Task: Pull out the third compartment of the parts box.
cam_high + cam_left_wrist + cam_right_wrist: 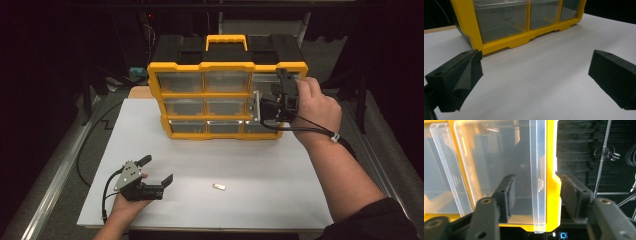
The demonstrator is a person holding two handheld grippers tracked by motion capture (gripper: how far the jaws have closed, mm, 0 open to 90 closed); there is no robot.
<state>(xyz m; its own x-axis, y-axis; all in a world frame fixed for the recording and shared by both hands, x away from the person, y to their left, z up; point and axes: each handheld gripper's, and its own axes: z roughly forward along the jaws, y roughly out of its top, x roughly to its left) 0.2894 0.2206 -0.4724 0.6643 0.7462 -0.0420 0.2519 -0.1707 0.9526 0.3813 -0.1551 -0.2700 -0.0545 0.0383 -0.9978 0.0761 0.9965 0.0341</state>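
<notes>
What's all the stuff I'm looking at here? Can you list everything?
Organizer: one, yellow frame, black top, clear drawers, far end of board.
Drawer: one, clear, top right of organizer, between right gripper's jaws.
Small piece: one, pale, near edge of board.
Board: one, white, on the table.
Left gripper: one, black, near left of board, jaws wide apart.
Right gripper: one, black, jaws astride the organizer's right edge.
</notes>
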